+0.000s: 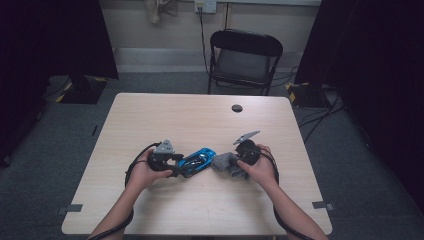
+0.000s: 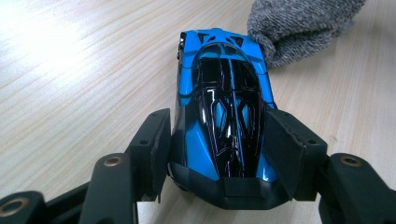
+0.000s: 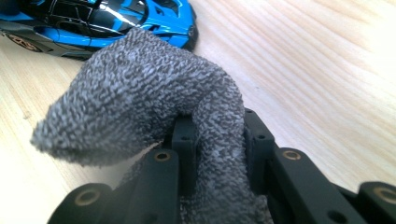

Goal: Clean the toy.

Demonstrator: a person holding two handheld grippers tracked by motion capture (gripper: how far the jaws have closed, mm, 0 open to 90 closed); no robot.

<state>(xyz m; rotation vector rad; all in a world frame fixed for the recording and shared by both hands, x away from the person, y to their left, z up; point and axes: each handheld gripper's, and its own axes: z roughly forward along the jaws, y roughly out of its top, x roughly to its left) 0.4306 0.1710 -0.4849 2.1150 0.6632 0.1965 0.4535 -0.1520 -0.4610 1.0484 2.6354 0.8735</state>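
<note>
So the left tongs (image 1: 176, 165) have the blue toy car (image 1: 197, 161) clamped by its sides, one black jaw on each flank near the end closest to the hand. In the left gripper view you can see it nicely: the car (image 2: 224, 112) sits flat on the pale wooden surface (image 2: 74, 79) with its glossy blue and black roof facing up, body pointing away from the tongs (image 2: 217, 144), and both pads snug against the bodywork.

The right tongs (image 1: 231, 164) are pinched tight on a grey knitted cloth (image 1: 226, 163). From the right gripper view, the cloth (image 3: 140, 98) is bunched between the two jaws and flops forward and off to one side in a fat fold, with the loose end hanging over the surface. The car (image 3: 107, 21) is just past it there, lying side-on.

From the high view, both hands are low over the near middle of the surface (image 1: 200, 120), left hand (image 1: 145, 172) on one side, right hand (image 1: 260, 167) on the other, with car and cloth sitting between them. The cloth's end is right up at the car's far end, touching or as good as; I can't quite tell which. In the left gripper view the cloth (image 2: 299, 25) sits at the far right corner of the car.

Beyond the surface there's a black folding chair (image 1: 245, 60) on the grey floor.
</note>
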